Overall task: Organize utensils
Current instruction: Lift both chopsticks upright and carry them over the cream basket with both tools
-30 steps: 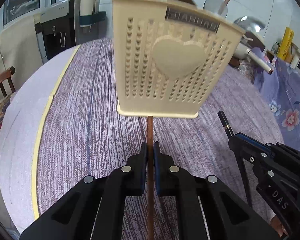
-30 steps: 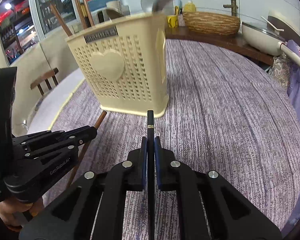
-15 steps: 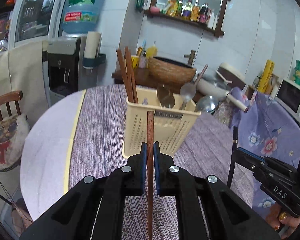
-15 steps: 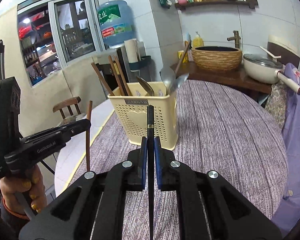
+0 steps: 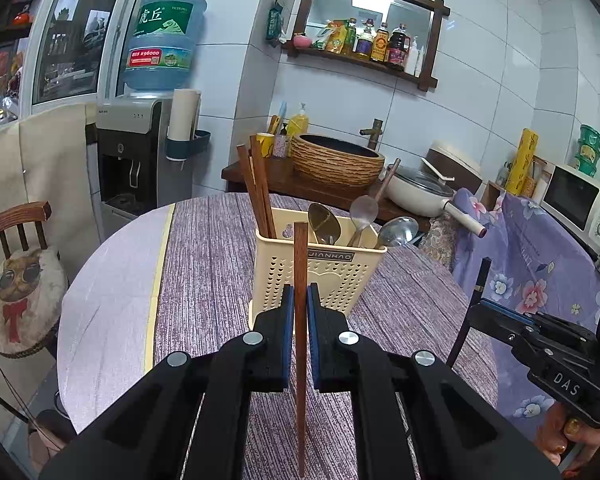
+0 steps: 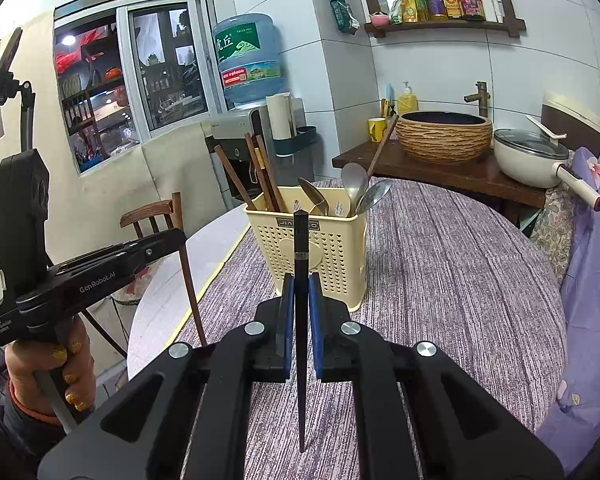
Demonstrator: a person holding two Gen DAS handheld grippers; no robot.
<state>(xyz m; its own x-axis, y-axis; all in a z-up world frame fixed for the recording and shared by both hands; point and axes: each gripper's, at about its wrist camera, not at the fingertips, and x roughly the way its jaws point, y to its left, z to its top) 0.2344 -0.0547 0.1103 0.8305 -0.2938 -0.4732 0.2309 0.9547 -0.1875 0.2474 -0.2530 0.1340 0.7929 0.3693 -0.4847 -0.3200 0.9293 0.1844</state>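
We hold one chopstick in each gripper: our left gripper [image 5: 300,312] is clenched on a brown wooden chopstick [image 5: 300,264], our right gripper [image 6: 301,300] on a black chopstick [image 6: 301,248]. Both sticks run along the fingers, long axis near upright, blunt ends up and thin tips down. The cream utensil basket [image 5: 320,276] stands on the purple tablecloth [image 5: 208,280] straight ahead of both grippers and below the raised stick tops; neither hand looks clearly nearer. To drop the sticks in, we judge each must travel forward over the rim, tip first. Counted in the basket: three brown chopsticks [image 6: 260,176] at its left side, three metal spoons [image 6: 356,188] at its right
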